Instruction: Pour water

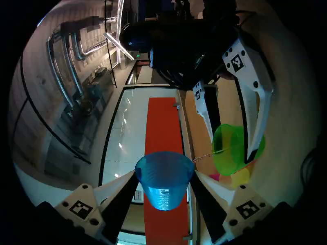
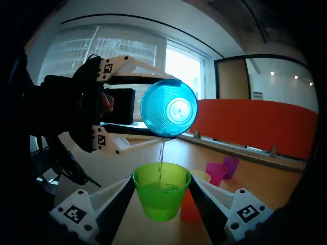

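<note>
Directly below blue cup (image 2: 169, 108), green cup (image 2: 161, 200) sits in right gripper (image 2: 162, 180).

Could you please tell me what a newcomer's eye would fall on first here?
In the right gripper view, a tipped blue cup, held by the left gripper, sends a thin stream of water down into the green cup gripped by the right gripper. Behind, coloured cups stand on the wooden surface before an orange partition.
</note>
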